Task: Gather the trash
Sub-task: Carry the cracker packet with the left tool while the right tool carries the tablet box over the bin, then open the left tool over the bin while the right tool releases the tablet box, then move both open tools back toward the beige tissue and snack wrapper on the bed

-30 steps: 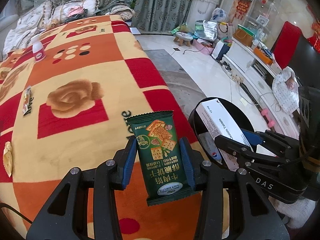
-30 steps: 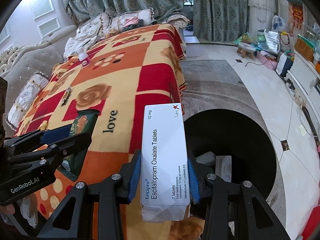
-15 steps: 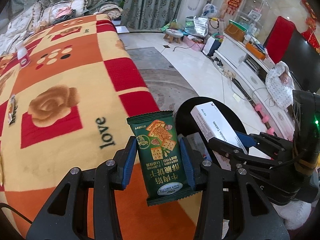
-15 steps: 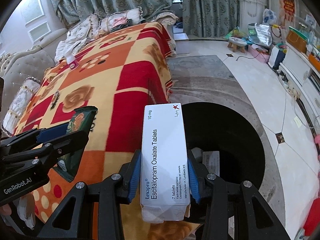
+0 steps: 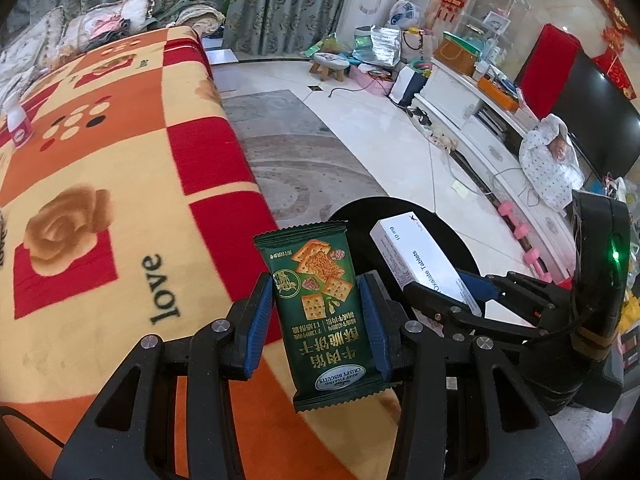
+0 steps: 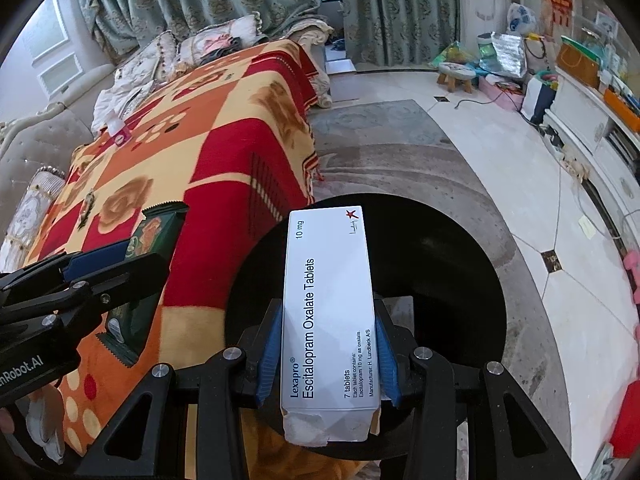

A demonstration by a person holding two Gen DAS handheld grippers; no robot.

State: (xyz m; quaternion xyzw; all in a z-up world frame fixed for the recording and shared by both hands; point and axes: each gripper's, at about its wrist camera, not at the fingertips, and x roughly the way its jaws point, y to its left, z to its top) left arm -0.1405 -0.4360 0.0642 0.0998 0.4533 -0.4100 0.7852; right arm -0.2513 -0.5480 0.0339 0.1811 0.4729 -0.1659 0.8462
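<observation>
My left gripper is shut on a green biscuit packet and holds it over the edge of the blanket-covered sofa, beside the black round bin. My right gripper is shut on a white tablet box and holds it right above the open mouth of the bin. Paper scraps lie at the bin's bottom. The right gripper with the box also shows in the left wrist view, and the left gripper with the packet shows in the right wrist view.
The sofa carries a red, orange and yellow patchwork blanket. A small white bottle and a snack wrapper lie on it farther back. A marble floor with a grey rug lies beyond the bin; a TV cabinet stands at right.
Both grippers have moved right, off the sofa towards the bin, still holding their items. The tablet box now hangs over the bin's mouth.
</observation>
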